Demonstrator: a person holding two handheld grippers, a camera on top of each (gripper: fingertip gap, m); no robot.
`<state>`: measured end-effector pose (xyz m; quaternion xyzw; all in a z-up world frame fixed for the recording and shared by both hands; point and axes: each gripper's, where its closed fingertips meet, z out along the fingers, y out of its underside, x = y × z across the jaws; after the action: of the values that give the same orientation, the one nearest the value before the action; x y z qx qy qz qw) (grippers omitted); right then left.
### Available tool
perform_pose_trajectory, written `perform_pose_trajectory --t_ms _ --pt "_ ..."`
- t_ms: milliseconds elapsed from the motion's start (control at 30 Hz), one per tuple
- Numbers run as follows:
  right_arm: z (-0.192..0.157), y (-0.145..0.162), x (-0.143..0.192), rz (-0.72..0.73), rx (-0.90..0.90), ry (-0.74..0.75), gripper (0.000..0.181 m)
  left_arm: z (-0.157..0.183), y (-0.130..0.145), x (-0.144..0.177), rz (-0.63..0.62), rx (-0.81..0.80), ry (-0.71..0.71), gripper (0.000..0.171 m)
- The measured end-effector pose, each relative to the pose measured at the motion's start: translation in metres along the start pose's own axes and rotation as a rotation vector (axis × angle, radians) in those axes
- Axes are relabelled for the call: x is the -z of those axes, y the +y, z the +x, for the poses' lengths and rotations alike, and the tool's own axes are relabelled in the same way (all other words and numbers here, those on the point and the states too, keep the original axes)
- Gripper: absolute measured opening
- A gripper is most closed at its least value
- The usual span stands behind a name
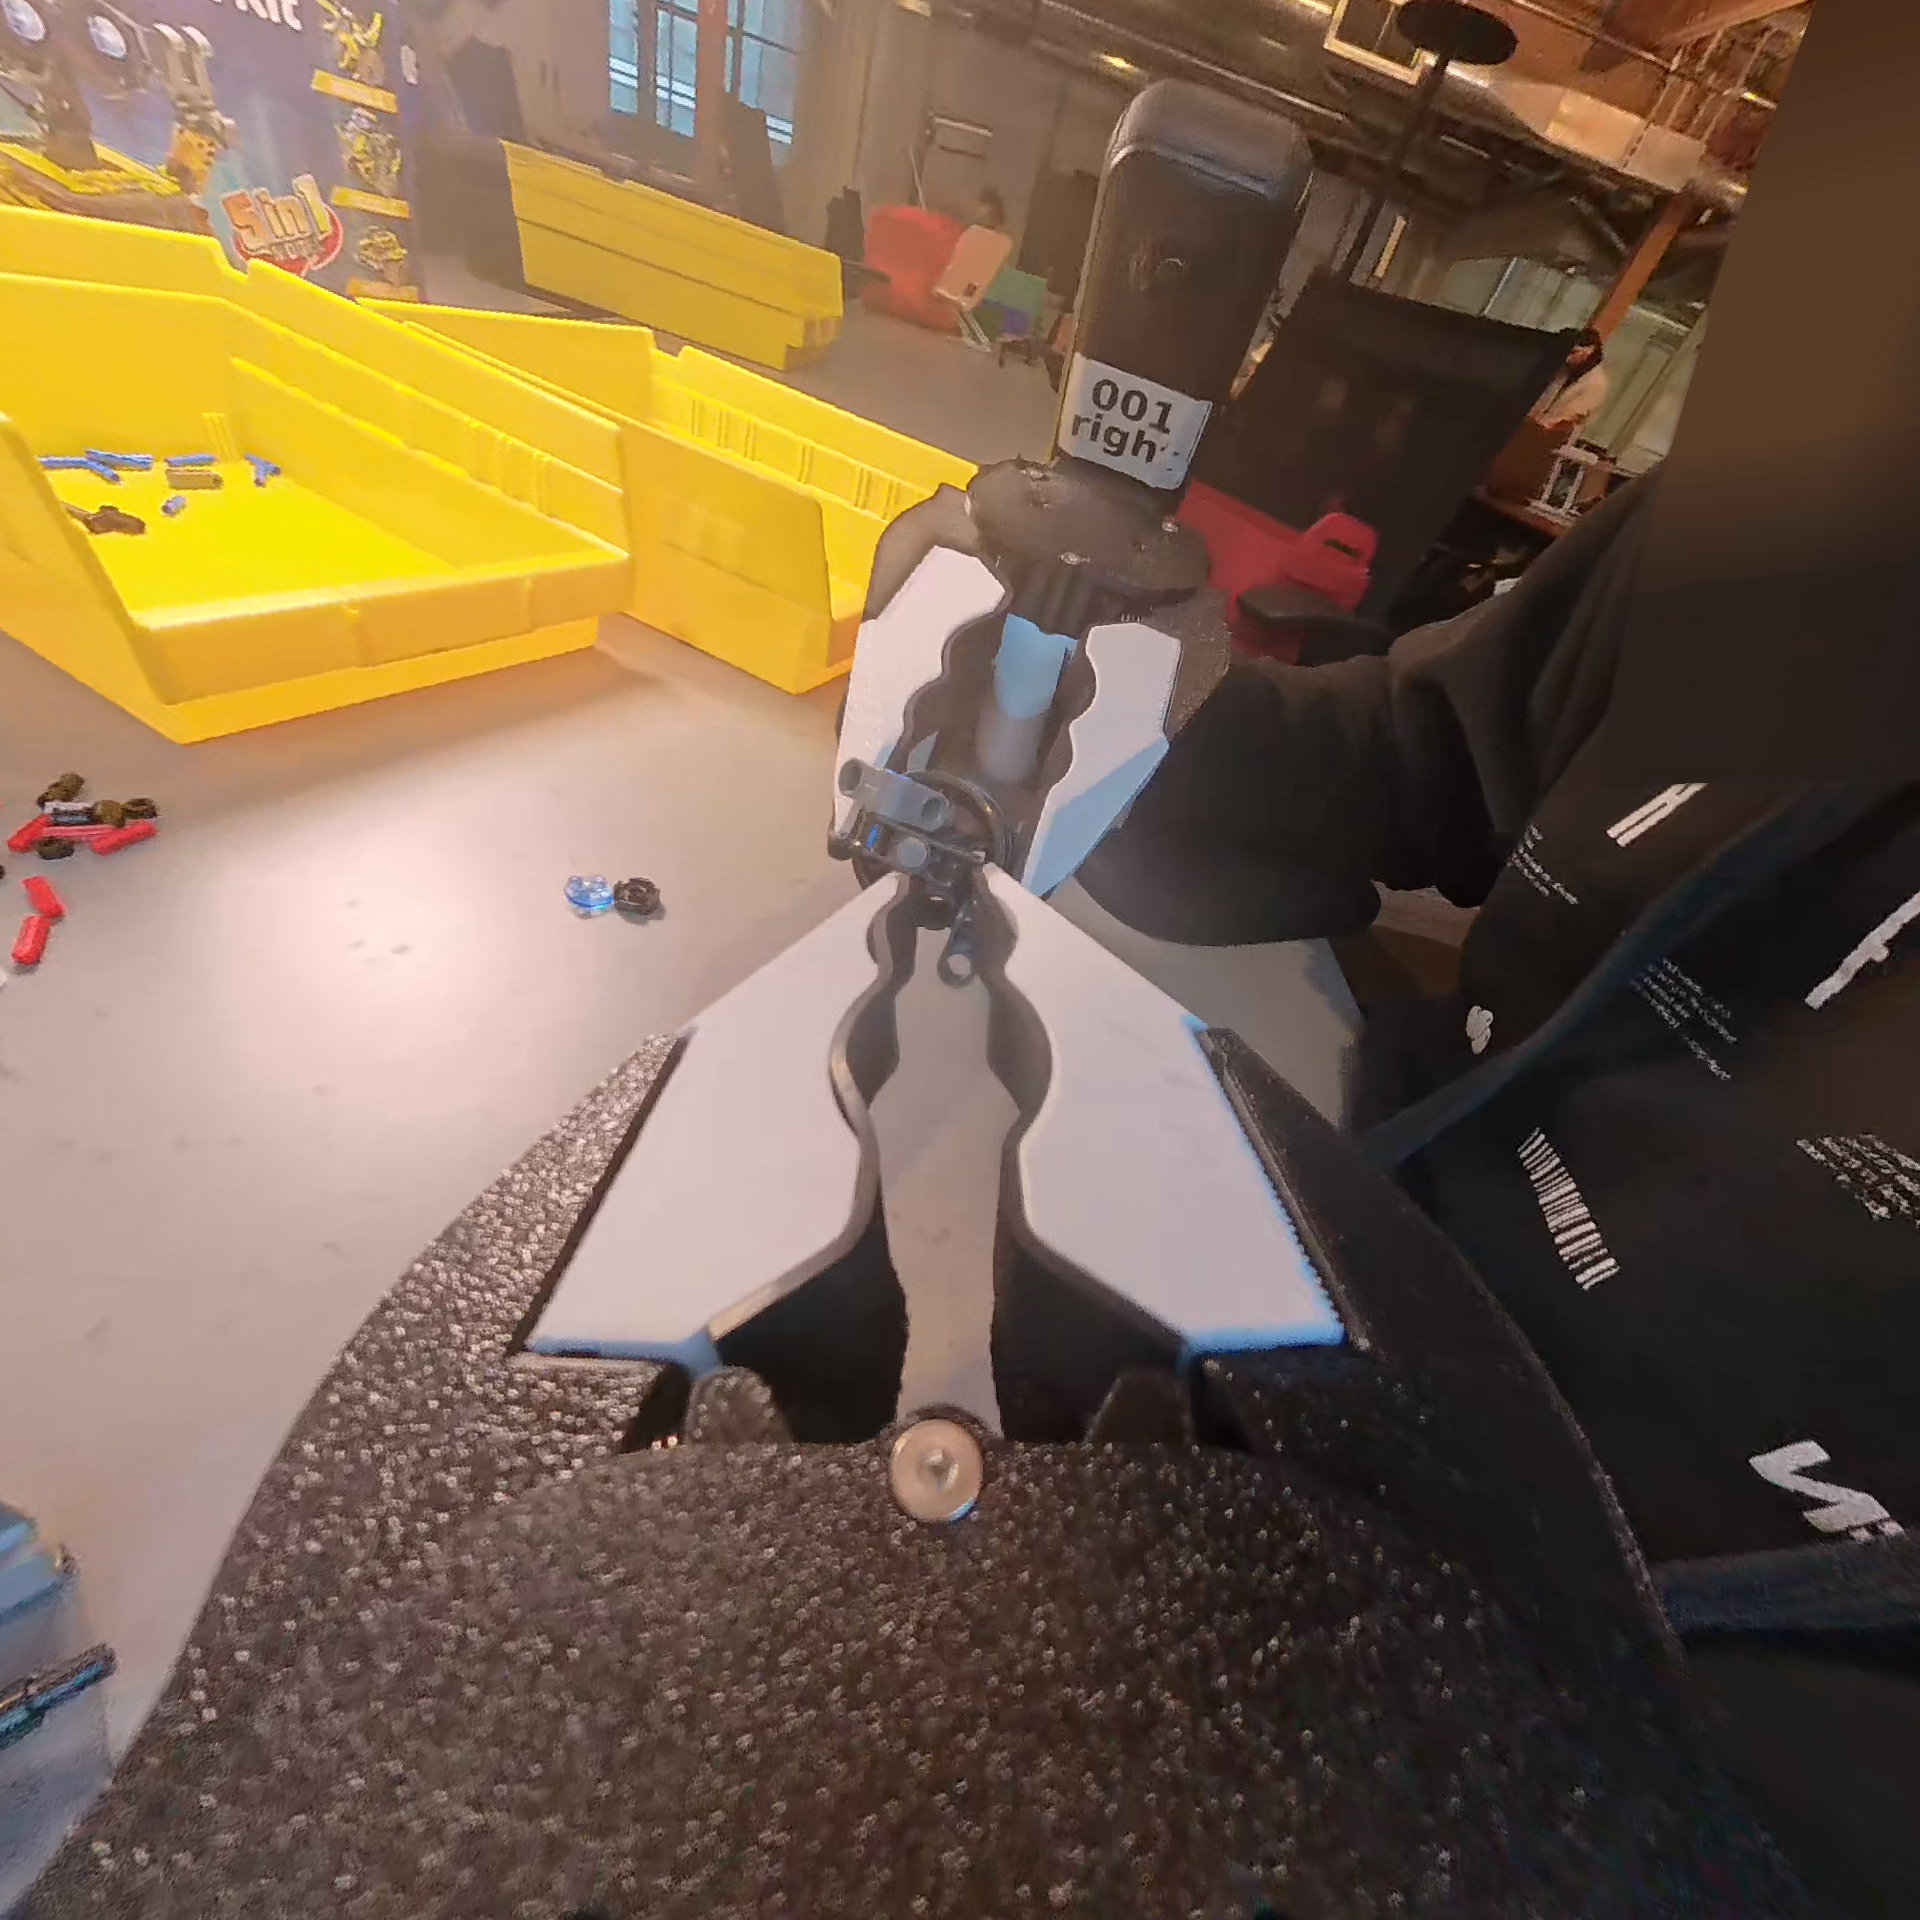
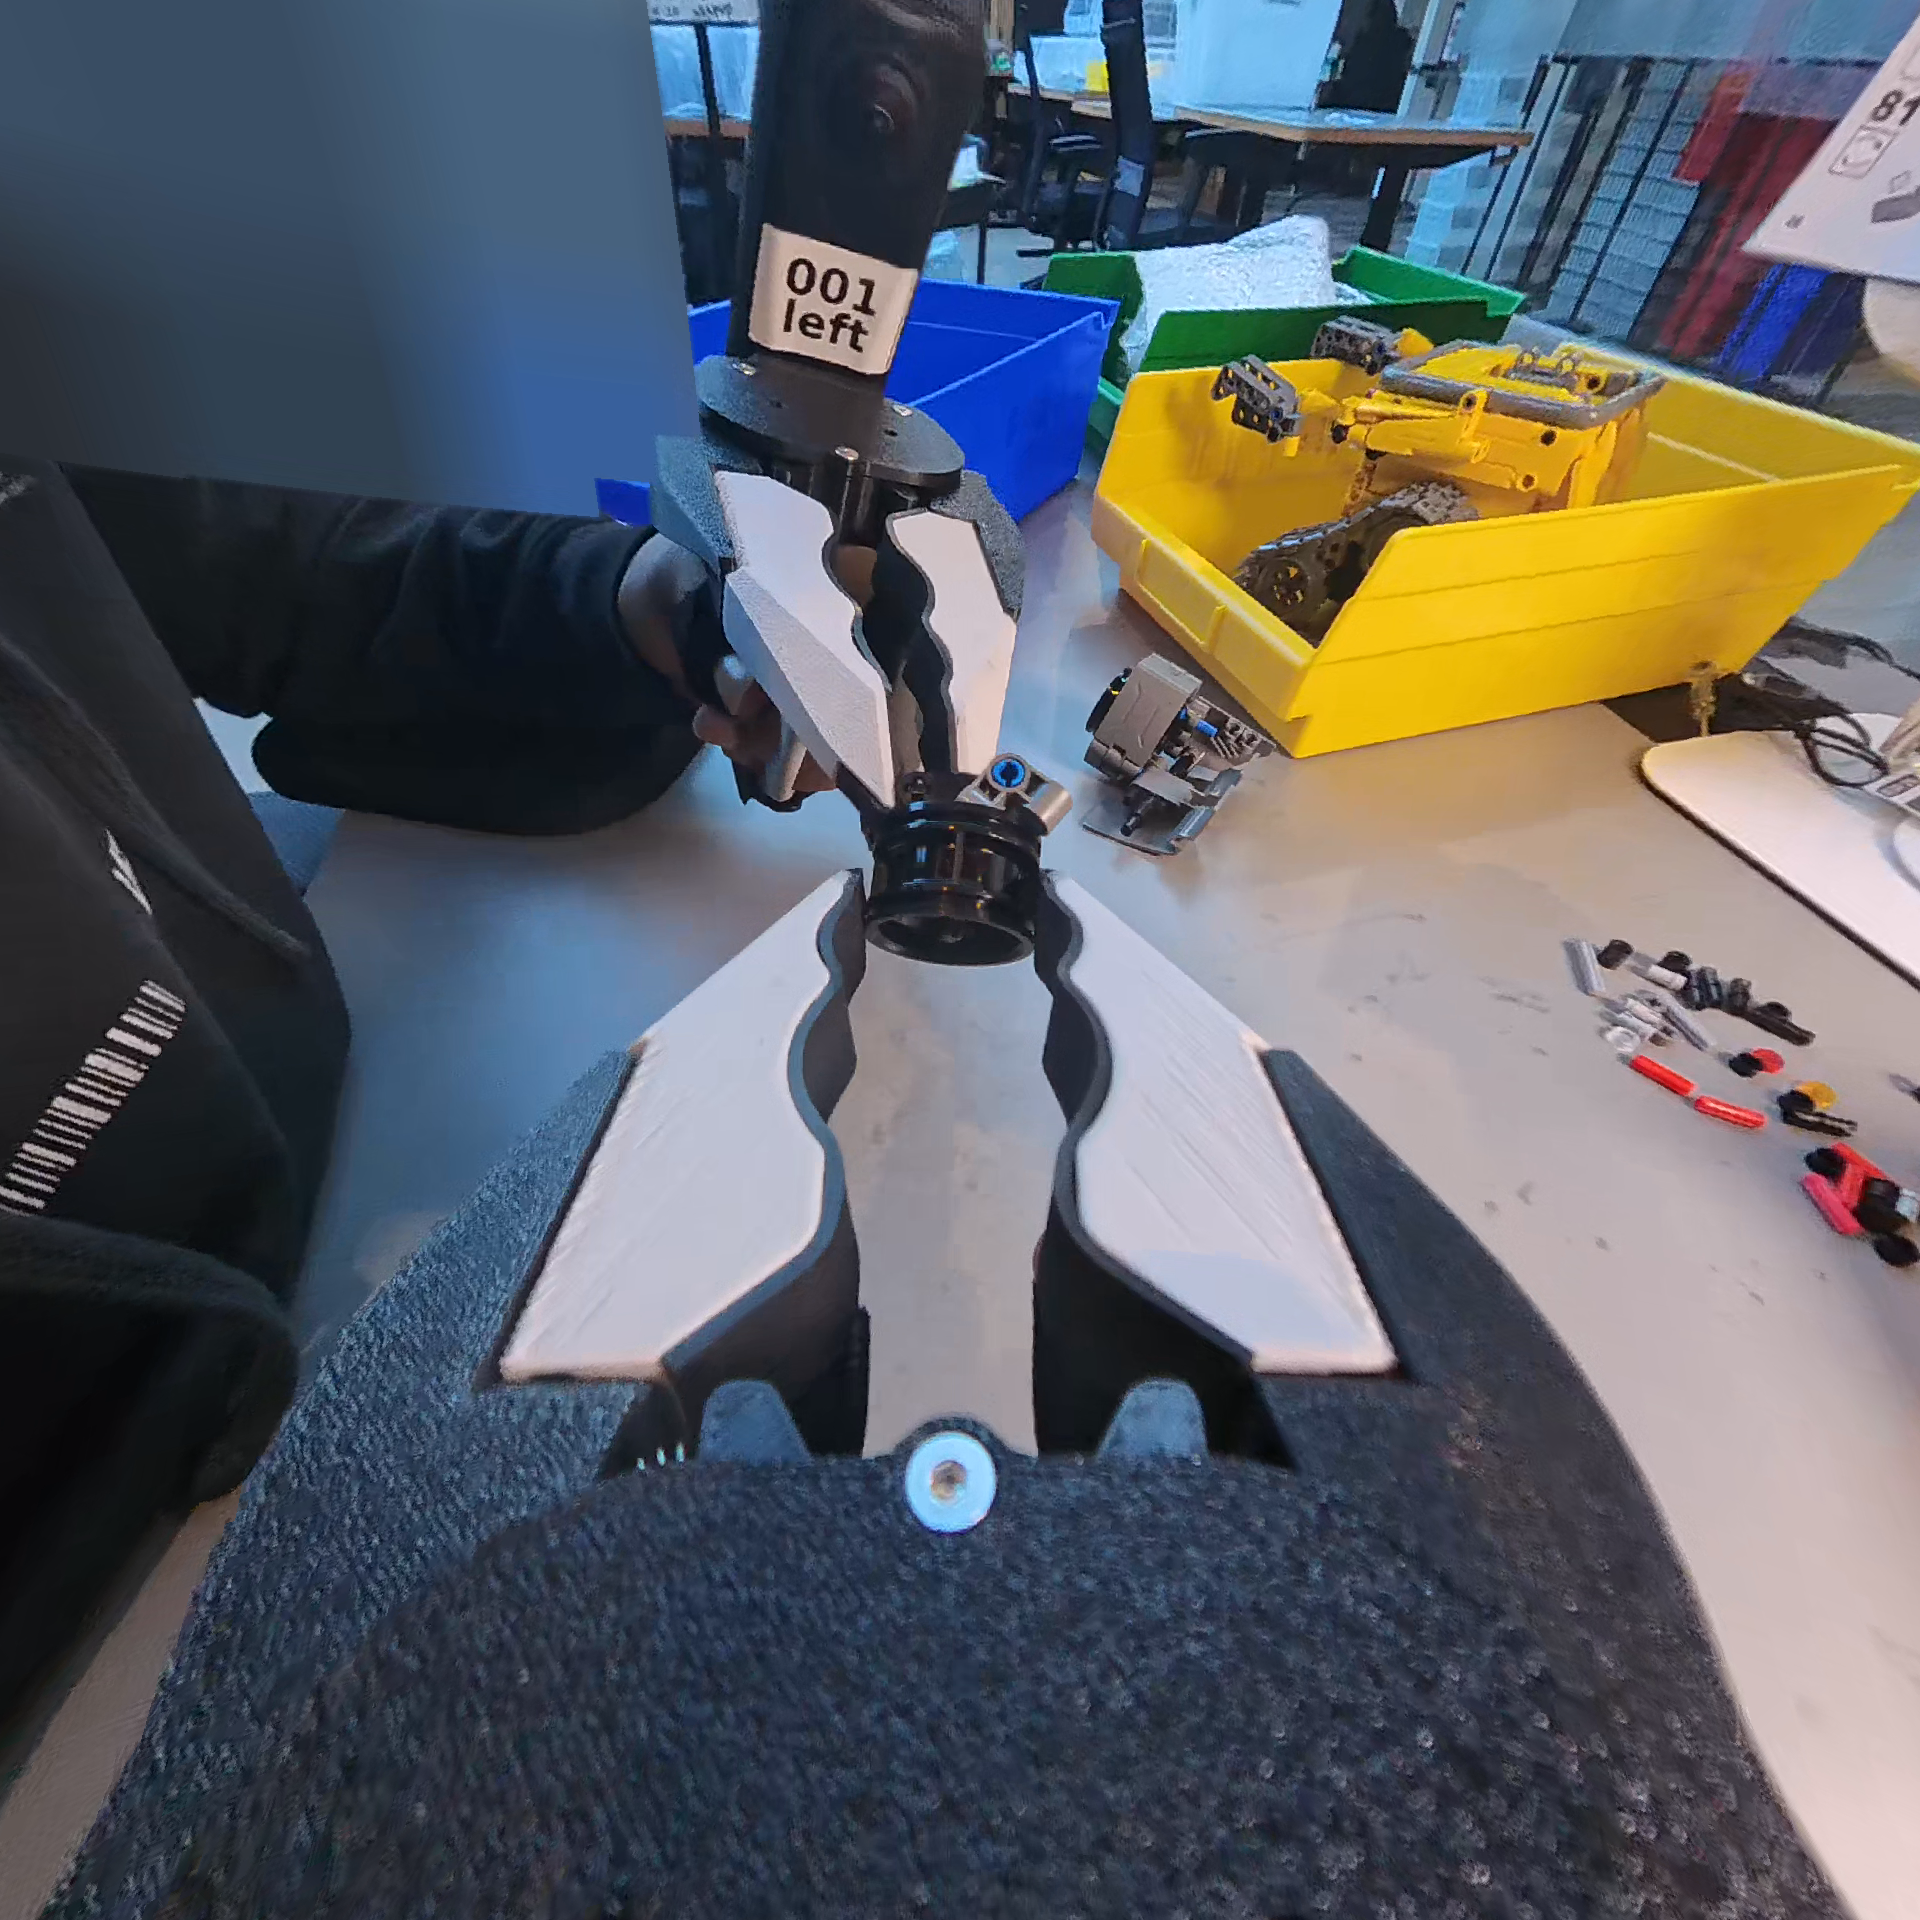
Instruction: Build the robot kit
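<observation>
A black wheel (image 2: 951,899) is clamped between the right gripper (image 2: 948,914) fingertips, above the table (image 2: 1351,935); the left gripper (image 2: 914,784) is closed on its grey connector (image 2: 1013,790); light, rigid plastic, best held by the rim.
</observation>
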<state>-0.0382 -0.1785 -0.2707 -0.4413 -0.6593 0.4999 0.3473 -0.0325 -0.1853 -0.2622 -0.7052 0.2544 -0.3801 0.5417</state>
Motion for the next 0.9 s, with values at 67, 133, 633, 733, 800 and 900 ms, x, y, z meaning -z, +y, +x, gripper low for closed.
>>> perform_pose_trajectory --t_ms 67,133,633,733,800,900 --pt "0.002 0.002 0.001 -0.011 -0.033 -0.007 0.032 -0.003 0.001 -0.001 -0.005 -0.015 -0.033 0.008" --pt "0.003 0.001 0.002 0.003 -0.087 -0.021 0.032 -0.004 -0.001 -0.001 -0.003 -0.028 -0.051 0.008" --pt "0.048 0.016 0.036 0.003 -0.171 0.115 0.031 -0.046 -0.039 0.054 0.211 0.043 -0.261 0.0" --pt "0.011 -0.016 0.009 0.053 -0.006 0.024 0.032 -0.021 -0.014 0.011 0.056 -0.075 -0.206 0.0" --pt "0.005 -0.019 0.003 0.066 0.04 0.007 0.032 -0.021 -0.022 0.006 0.088 -0.125 -0.218 0.004" --pt "0.004 -0.005 0.004 0.049 0.018 -0.026 0.032 -0.019 -0.036 0.016 0.18 0.005 -0.1 0.019"
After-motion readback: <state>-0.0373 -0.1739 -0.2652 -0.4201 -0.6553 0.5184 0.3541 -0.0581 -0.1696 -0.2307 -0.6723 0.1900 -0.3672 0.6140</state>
